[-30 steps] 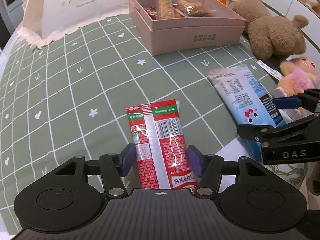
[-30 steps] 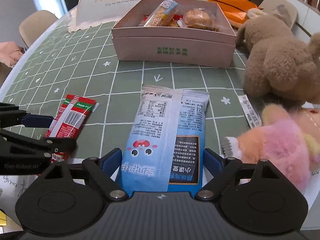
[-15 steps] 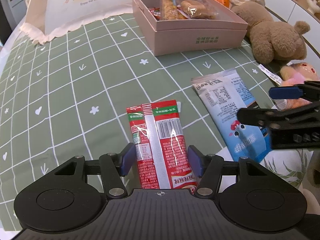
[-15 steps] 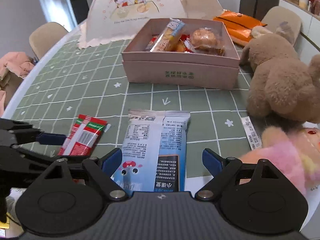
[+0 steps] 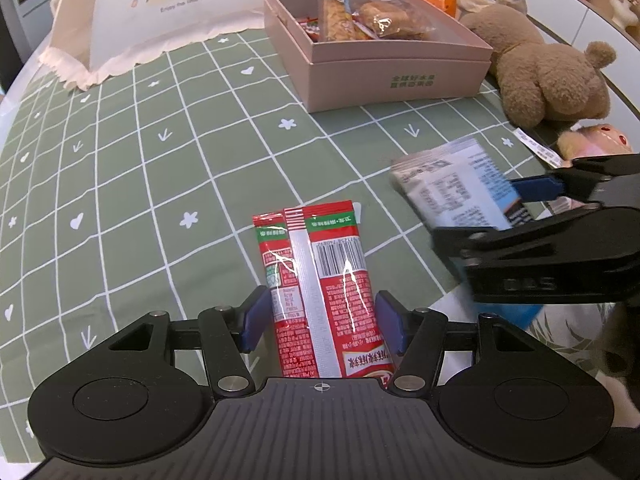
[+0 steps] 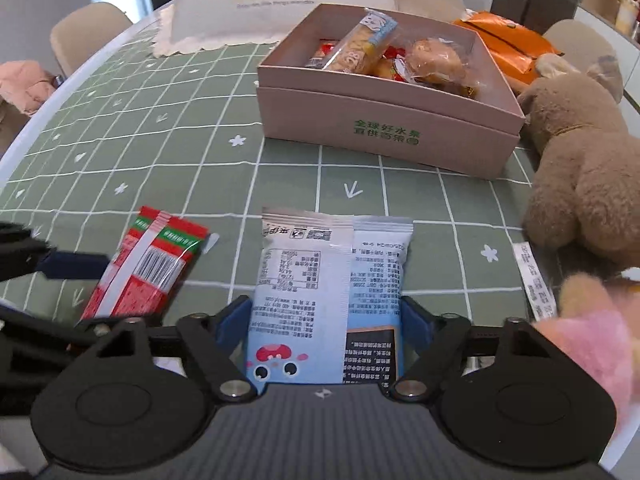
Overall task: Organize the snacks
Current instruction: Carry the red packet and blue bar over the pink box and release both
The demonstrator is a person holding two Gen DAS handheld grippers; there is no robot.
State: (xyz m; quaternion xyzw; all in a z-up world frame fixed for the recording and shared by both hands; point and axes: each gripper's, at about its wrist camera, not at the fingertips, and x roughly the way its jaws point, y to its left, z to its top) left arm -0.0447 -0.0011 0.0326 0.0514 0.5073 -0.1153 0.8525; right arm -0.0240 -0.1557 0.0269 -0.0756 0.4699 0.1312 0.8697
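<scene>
**Both grippers hold a packet, box ahead**

The left gripper (image 5: 322,322) points forward, its blue pads pressed against the sides of the red packet (image 5: 316,276). To its right, the right gripper (image 6: 326,320) is level with it, pads clamped on the blue-white packet (image 6: 328,292), both packets above the green checked tablecloth (image 5: 140,184). Bare cloth lies between them and the pink box (image 6: 384,128) of snacks. A brown plush bear (image 6: 584,176) crowds the box's right edge; a cream food cover (image 5: 160,12) stands far left
</scene>
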